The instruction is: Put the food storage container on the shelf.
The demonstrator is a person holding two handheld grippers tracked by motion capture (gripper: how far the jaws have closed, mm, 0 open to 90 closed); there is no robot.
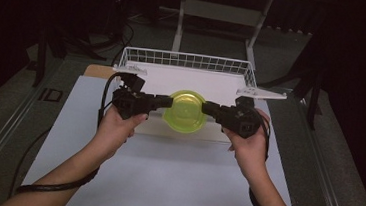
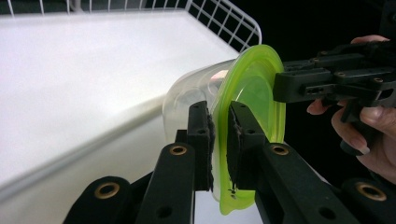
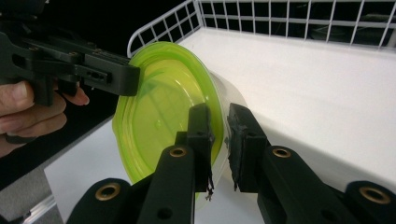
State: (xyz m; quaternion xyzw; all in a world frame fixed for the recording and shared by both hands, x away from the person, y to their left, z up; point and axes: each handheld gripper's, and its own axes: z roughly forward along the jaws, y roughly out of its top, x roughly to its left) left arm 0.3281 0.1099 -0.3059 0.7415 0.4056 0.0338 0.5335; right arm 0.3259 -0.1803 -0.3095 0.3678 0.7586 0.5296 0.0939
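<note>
Both grippers pinch the tub (image 1: 185, 112) by its green lid's rim, left gripper (image 1: 163, 103) and right gripper (image 1: 210, 108) on opposite sides, mid-frame above the counter (image 1: 164, 181). It looks mid-carry; next, probably lower it level into the basket (image 1: 189, 61).

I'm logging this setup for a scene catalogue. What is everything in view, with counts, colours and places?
container: one, clear plastic, held up between both tools, above the table's middle.
lid: one, yellow-green, on the container, its rim pinched at both sides.
wire basket: one, white, at the table's far edge.
table: one, white top.
frame: one, pale grey, on the floor beyond the table.
left tool: one, black, shut on the lid's left rim.
right tool: one, black, shut on the lid's right rim.
hands: two, each holding a tool.
</note>
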